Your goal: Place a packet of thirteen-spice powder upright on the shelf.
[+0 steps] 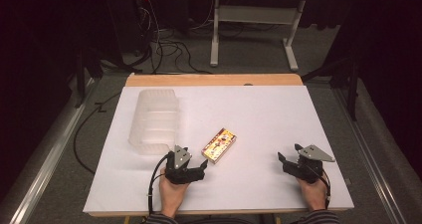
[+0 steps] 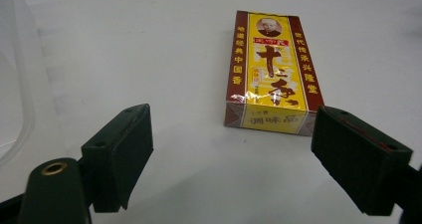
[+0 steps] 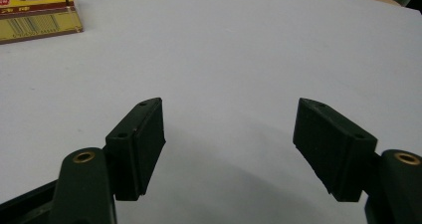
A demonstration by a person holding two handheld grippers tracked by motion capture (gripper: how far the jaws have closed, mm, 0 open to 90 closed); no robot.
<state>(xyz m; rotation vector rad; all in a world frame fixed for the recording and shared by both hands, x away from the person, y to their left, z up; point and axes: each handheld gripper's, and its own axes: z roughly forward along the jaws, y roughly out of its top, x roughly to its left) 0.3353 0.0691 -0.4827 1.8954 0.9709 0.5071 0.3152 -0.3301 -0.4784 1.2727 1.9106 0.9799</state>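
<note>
A yellow and red-brown box (image 1: 219,145) lay flat on the white table (image 1: 259,114), printed face up. Seen from above, its long axis ran diagonally, one short end pointing toward the near left and the other toward the far right. Just to the near left of that box, the left gripper (image 1: 203,165) sat low over the table, held in the person's left hand (image 1: 171,191), its tip close to the box's near short end but apart from it. In the left gripper view the box (image 2: 271,74) stretched away lengthwise from the camera, its near end lying ahead of the gap between the jaws and nearer the right-hand jaw; the jaws stood wide apart with nothing between them. A clear plastic container (image 1: 154,119) stood to the left of the box, a little farther back. The right gripper (image 1: 281,158) rested well to the right of the box, jaws also spread wide and empty over bare tabletop, with the box (image 3: 37,10) at the upper left of its view.
</note>
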